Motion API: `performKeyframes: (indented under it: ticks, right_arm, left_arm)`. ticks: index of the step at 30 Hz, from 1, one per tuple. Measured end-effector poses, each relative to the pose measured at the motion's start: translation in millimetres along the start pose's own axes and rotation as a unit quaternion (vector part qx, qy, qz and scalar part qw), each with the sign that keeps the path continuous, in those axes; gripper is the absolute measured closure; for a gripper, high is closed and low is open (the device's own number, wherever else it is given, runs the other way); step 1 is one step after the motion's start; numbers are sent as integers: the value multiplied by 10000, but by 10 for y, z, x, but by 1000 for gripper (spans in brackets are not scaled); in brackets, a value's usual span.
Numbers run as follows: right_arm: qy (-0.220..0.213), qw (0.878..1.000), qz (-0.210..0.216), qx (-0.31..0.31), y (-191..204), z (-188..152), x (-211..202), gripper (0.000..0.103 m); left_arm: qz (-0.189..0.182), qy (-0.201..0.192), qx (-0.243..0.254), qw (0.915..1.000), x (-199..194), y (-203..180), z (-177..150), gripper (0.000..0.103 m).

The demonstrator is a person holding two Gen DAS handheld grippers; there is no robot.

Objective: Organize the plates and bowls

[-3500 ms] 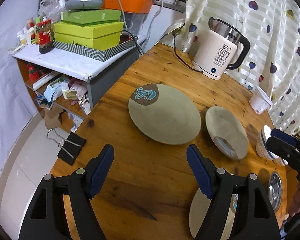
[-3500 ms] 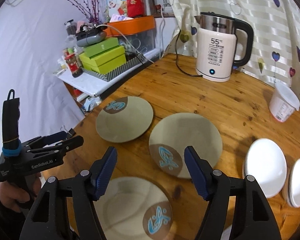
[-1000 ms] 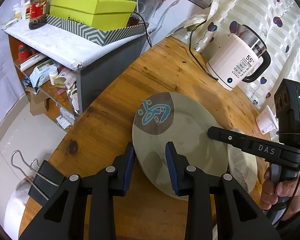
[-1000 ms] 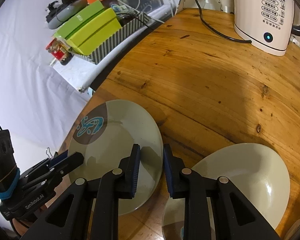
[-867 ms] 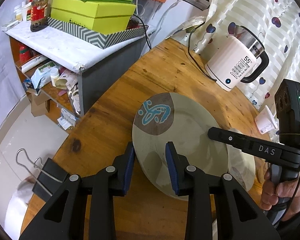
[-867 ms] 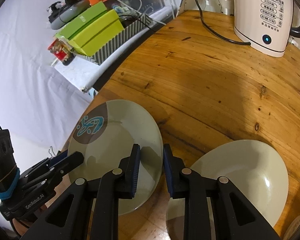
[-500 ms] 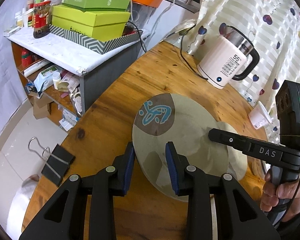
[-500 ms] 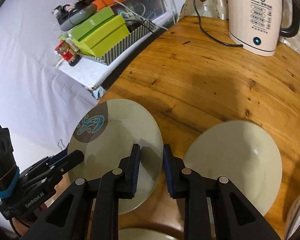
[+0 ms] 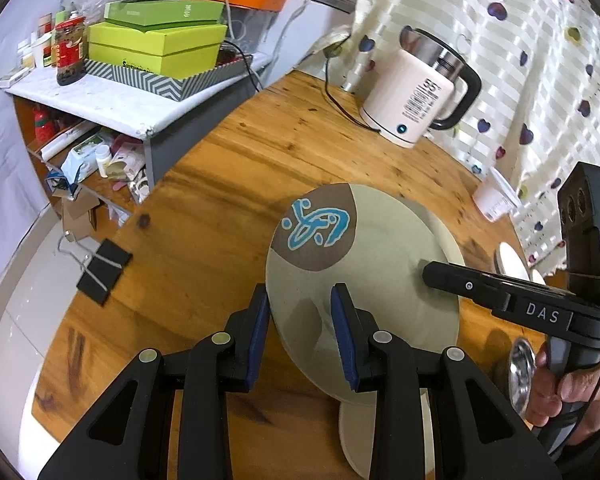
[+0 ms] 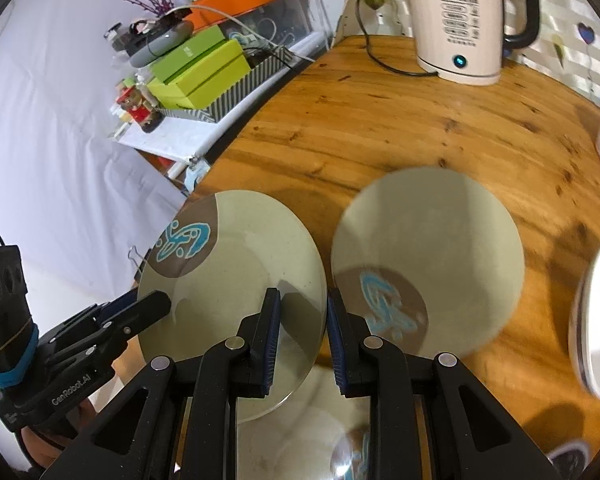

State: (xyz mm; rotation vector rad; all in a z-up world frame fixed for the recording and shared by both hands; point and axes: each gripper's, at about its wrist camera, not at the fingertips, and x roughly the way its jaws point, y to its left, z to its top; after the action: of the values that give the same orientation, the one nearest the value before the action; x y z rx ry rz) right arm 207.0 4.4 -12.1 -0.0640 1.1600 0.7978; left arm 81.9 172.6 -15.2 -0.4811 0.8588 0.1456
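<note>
While lifted, plate point(image 9: 380, 264) rim sits between both hand-held grippers | contact apparently firm

Right gripper point(image 10: 300, 320) and left gripper point(image 10: 140, 312) clamp a lifted plate point(image 10: 236, 280); another plate point(image 10: 440, 248) lies beside it.

"55" with a small degree mark is shown on the front panel of the white electric kettle point(image 10: 458, 20), above rows of print too small to be read. "DAS" is printed in white on the right gripper point(image 9: 542, 314), and "GenRobot.AI" is printed on the body of the left gripper point(image 10: 70, 390).
</note>
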Motion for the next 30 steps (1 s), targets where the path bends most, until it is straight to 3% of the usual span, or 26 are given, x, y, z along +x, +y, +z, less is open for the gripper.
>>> performKeyframes:
  ticks: [15, 30]
  right_arm:
    - [-52, 9987, -78, 498, -224, -667, -268, 81]
    - [-52, 9972, -162, 727, -363, -988, -346, 81]
  left_arm:
    - [-133, 293, 358, 9988, -53, -330, -451, 71]
    - [-150, 525, 508, 9972, -4, -485, -703, 71]
